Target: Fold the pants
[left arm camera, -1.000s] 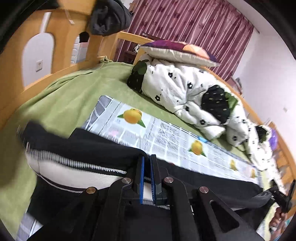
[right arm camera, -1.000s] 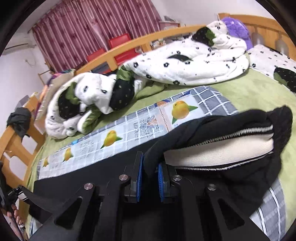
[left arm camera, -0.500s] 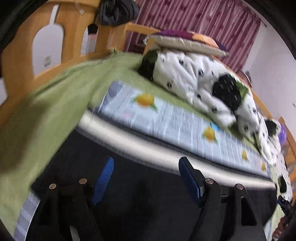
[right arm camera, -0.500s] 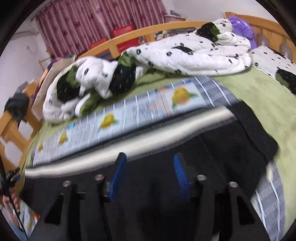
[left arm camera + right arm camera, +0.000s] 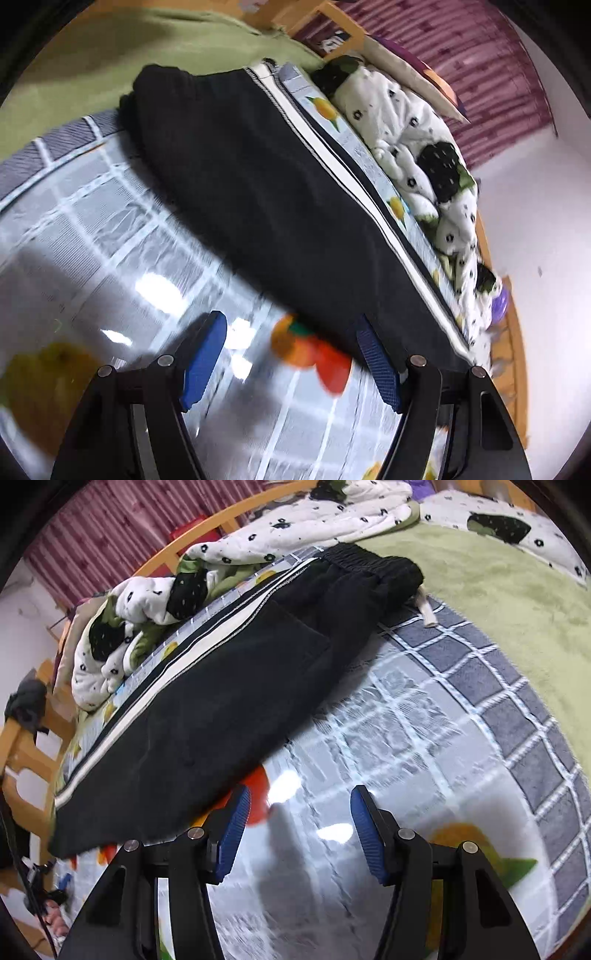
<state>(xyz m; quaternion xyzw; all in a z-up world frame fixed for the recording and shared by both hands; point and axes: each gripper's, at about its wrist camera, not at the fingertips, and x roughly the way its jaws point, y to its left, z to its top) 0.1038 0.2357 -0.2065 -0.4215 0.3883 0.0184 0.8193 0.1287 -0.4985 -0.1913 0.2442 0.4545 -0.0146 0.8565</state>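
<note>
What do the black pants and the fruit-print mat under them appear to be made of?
Black pants: likely a soft, matte knit, with a gathered elastic waistband and a woven-looking white side stripe. Fruit-print mat: probably plastic or oilcloth, since it is smooth and glossy with bright glare spots.

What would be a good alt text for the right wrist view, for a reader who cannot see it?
Black pants with a white side stripe lie folded lengthwise on a glossy fruit-print mat over a green bedsheet. The right gripper is open and empty above the mat.
</note>
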